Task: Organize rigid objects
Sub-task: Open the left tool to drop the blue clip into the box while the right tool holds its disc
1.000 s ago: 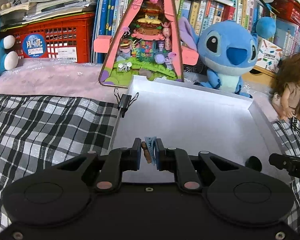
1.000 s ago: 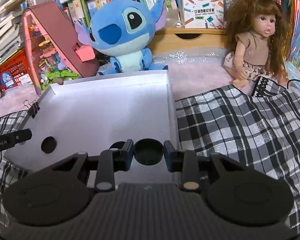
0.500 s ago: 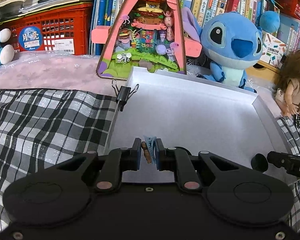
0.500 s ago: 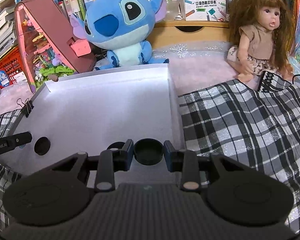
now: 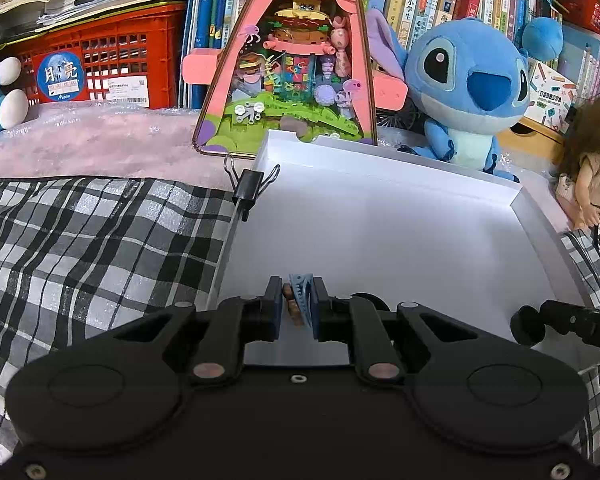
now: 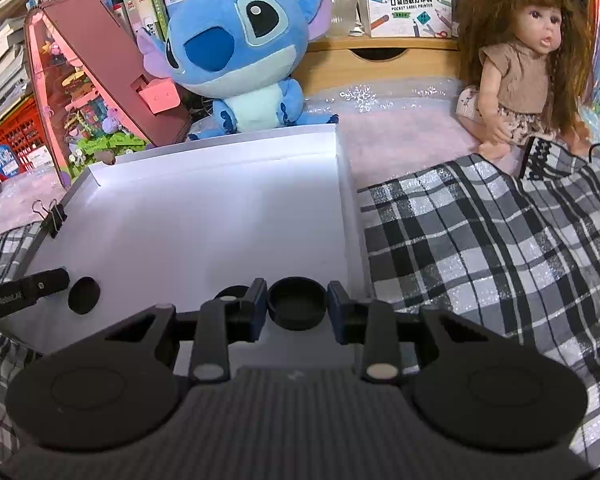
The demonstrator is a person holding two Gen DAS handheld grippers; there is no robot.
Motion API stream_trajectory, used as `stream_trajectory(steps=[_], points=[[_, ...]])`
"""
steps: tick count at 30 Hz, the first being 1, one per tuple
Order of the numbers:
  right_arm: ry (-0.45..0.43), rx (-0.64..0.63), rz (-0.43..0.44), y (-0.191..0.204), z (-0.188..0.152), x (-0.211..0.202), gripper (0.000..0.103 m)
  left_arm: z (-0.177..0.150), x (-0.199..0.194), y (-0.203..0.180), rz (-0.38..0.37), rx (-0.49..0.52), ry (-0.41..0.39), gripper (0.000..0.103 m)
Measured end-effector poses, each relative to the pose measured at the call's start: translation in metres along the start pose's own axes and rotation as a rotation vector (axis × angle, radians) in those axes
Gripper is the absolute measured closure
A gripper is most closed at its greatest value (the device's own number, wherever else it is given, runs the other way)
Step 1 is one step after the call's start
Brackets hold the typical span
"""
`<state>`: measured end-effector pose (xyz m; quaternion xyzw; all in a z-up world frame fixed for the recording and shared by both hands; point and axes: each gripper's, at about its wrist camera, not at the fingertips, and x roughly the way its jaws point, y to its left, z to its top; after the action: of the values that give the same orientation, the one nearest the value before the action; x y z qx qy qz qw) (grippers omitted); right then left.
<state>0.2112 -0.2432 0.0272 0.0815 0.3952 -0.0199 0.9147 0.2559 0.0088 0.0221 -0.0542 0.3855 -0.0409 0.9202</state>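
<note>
My left gripper (image 5: 297, 305) is shut on a small blue toothed clip (image 5: 302, 295) and holds it over the near left part of a white tray (image 5: 380, 216). My right gripper (image 6: 297, 306) is shut on a black round cap (image 6: 297, 304) over the near right part of the same tray (image 6: 220, 216). A black binder clip (image 5: 247, 190) grips the tray's left rim; it also shows in the right wrist view (image 6: 54, 218). The left gripper's fingertip (image 6: 32, 286) shows at the left in the right wrist view.
A black-and-white plaid cloth (image 5: 80, 248) lies on both sides of the tray (image 6: 480, 240). Behind the tray stand a pink triangular toy house (image 5: 292, 60), a blue plush (image 6: 240, 52) and a doll (image 6: 524, 64). Books and a red crate (image 5: 92, 68) fill the back.
Both grippers have moved forward and slightly lower over the tray, each still holding its object. The tray and the toys look nearer.
</note>
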Motion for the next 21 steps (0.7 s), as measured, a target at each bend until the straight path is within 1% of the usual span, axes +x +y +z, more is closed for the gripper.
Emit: stream_trajectory(steps=[14, 17, 18, 20, 21], points=[[0.004, 0.01, 0.013, 0.0015, -0.0008, 0.0019, 0.062, -0.0015, -0.0012, -0.0027, -0.003, 0.011, -0.007, 0.088], [0.001, 0.014, 0.015, 0.001, -0.0011, 0.0018, 0.062, -0.0021, -0.0025, -0.0015, -0.009, 0.001, -0.006, 0.084], [0.0, 0.016, 0.015, 0.0005, -0.0012, 0.0017, 0.061, -0.0025, -0.0031, -0.0014, -0.014, 0.0, -0.006, 0.082], [-0.003, 0.02, 0.019, -0.0002, -0.0012, 0.001, 0.054, -0.0035, -0.0049, -0.0019, -0.022, 0.004, -0.006, 0.077], [-0.005, 0.021, 0.019, -0.0005, -0.0012, 0.0006, 0.048, -0.004, -0.006, -0.0023, -0.023, 0.005, -0.008, 0.072]])
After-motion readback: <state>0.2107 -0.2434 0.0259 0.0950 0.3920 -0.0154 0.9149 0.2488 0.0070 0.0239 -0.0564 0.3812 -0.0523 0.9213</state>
